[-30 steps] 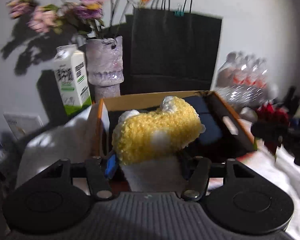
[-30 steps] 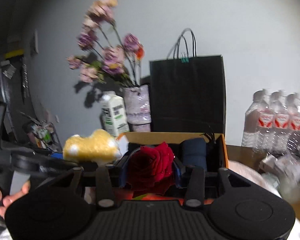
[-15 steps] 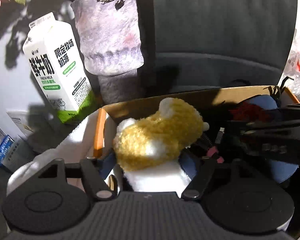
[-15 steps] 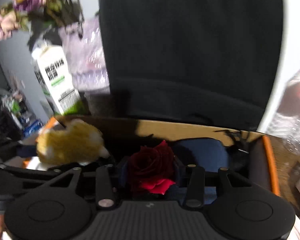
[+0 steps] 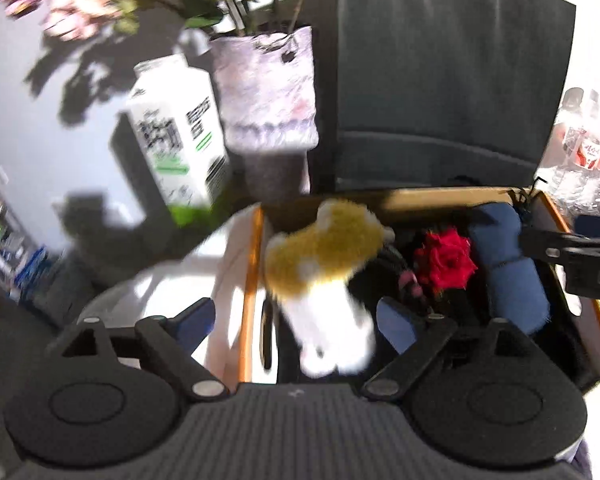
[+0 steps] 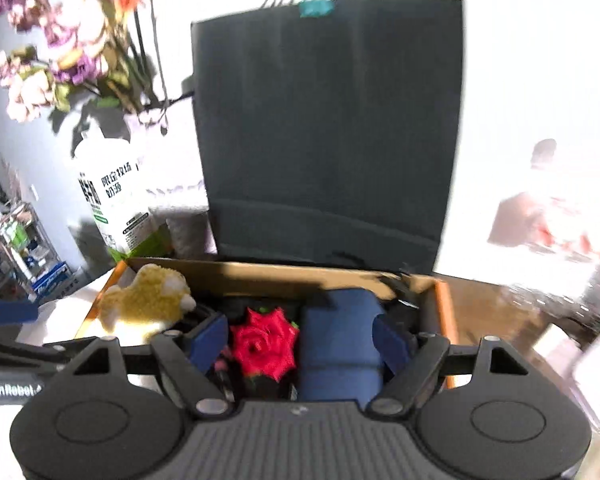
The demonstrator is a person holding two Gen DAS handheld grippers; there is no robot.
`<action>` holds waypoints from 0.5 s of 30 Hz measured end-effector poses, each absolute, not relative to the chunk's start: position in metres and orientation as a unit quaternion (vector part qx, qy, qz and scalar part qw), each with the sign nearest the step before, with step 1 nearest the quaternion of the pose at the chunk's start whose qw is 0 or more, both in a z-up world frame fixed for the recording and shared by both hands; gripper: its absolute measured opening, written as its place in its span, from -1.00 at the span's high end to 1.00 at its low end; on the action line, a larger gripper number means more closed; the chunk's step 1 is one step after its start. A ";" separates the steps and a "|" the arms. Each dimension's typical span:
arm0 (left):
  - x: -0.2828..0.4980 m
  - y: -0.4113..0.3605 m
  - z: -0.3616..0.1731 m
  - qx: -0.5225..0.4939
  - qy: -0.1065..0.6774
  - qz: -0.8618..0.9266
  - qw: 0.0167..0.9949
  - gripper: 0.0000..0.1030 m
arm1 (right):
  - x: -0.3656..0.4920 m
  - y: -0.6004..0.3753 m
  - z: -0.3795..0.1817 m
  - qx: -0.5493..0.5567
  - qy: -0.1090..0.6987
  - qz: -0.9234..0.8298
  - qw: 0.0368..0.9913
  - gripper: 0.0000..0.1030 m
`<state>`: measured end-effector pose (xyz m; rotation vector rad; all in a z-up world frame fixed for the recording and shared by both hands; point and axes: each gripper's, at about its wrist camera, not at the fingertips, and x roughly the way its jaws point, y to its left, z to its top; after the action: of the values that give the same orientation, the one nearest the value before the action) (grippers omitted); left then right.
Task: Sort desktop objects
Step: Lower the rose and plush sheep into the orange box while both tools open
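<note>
Left gripper [image 5: 292,320], jaws just opened wide, frames the yellow mushroom plush [image 5: 324,256] without touching it, at the cardboard box's [image 5: 428,196] left end. Right gripper [image 6: 300,340], jaws likewise just opened, stands clear of the red rose [image 6: 266,344] lying at frame centre beside a blue roll [image 6: 340,340].

Black tongs [image 5: 294,320], blue pads [image 5: 196,322], silver pivot screws, ribbed grey housing.

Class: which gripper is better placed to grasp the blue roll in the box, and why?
Right, probably. The right gripper, jaws just opened, straddles the blue roll and rose; the left gripper, also just opened, frames the plush mushroom.
</note>
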<state>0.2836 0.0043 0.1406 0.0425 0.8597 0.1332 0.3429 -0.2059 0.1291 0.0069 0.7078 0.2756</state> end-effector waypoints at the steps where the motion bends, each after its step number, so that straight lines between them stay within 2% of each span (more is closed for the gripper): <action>1: 0.271 0.003 0.145 0.011 0.416 0.065 0.907 -0.75 | 0.330 -0.212 0.133 0.005 0.342 0.132 0.930 -0.55; 6: 0.189 -0.019 0.157 0.012 0.383 0.053 0.922 -0.87 | 0.250 -0.240 0.141 0.026 0.307 0.152 0.939 -0.76; 12: 0.076 -0.038 0.160 -0.001 0.338 0.003 0.941 -1.00 | 0.153 -0.257 0.133 0.038 0.297 0.124 0.946 -0.76; 15: 0.025 -0.040 0.152 0.014 0.317 0.004 0.948 -1.00 | 0.099 -0.258 0.125 0.036 0.285 0.135 0.948 -0.85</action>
<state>0.0254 -0.0403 0.1525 0.0283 0.6462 0.0080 0.0993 -0.2585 0.1254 0.0733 0.5804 0.2740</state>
